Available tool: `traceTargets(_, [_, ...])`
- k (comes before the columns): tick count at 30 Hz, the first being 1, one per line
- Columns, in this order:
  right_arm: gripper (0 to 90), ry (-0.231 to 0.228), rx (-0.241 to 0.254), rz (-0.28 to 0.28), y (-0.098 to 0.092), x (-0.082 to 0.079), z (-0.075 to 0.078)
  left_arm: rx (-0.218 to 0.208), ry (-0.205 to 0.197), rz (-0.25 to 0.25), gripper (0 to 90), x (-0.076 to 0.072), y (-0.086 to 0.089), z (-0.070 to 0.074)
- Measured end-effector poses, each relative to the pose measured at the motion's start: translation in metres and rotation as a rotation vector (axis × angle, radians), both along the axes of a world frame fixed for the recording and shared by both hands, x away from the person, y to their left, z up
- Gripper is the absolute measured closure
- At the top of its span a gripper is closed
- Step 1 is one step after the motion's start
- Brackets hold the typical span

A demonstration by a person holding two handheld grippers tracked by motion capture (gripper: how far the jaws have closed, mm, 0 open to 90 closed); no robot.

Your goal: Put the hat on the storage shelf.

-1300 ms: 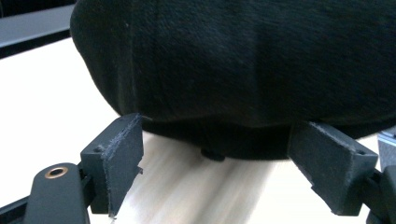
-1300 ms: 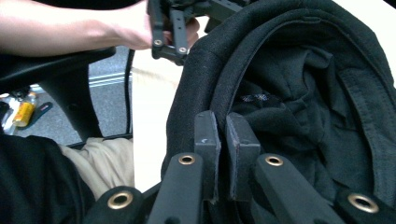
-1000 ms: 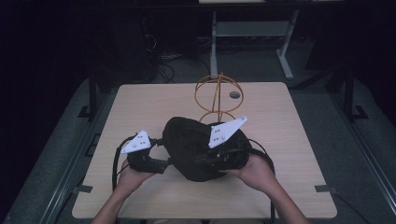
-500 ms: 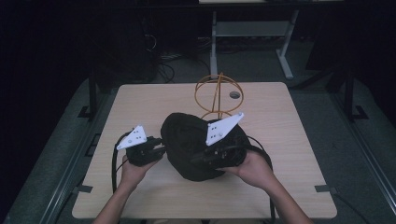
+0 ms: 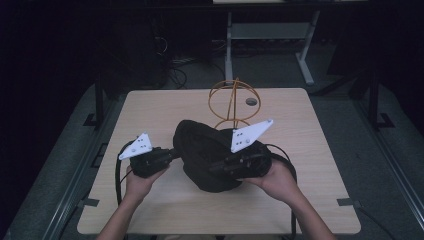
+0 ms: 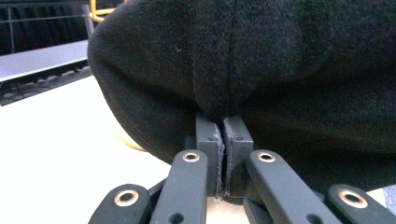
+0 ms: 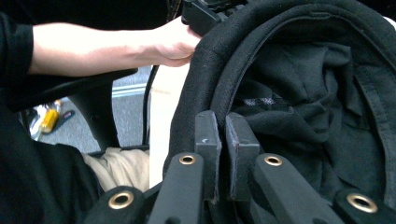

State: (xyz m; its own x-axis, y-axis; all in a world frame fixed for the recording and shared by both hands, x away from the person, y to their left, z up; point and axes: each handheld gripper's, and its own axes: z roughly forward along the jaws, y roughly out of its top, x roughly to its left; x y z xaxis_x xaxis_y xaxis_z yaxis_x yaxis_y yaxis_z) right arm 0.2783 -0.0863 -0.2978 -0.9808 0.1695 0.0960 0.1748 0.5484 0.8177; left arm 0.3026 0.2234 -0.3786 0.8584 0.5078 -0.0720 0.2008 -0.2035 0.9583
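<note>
- High view: a black cap (image 5: 205, 155) is held up between the two claws over the middle of the desk (image 5: 150, 107), likely so it can be spread by its rim. The left claw (image 5: 172, 151) meets its left edge, the right claw (image 5: 220, 167) its near right side. A wire stand (image 5: 232, 100) waits just behind.
- Left claw view: the left claw (image 6: 223, 126) is pinched together on a seamed fold of the cap (image 6: 261, 70) — the fabric bulges right above it.
- Right claw view: the right claw (image 7: 222, 133) is clamped on the cap's rim (image 7: 205, 60); the lining (image 7: 299, 88) opens to its right, and the person's other hand (image 7: 175, 42) is beyond.
</note>
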Motion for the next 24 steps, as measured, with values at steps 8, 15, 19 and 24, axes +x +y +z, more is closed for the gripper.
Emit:
traceTargets(8, [85.0,0.022,0.053,-0.017,-0.012,0.003,-0.005,0.008,-0.004,0.011,88.3,-0.003,0.0,0.009])
traceTargets(15, [84.8,0.044,0.078,-0.023,-0.019,0.005,-0.007,0.009,-0.001,0.009,88.4,-0.002,-0.001,0.013])
traceTargets(19, [84.2,0.056,0.096,-0.032,-0.022,0.006,-0.006,-0.002,0.001,0.013,88.4,-0.003,0.002,0.019])
traceTargets(24, [82.2,0.069,0.131,-0.036,-0.027,0.008,-0.007,-0.005,-0.024,0.017,88.4,-0.005,0.005,0.035])
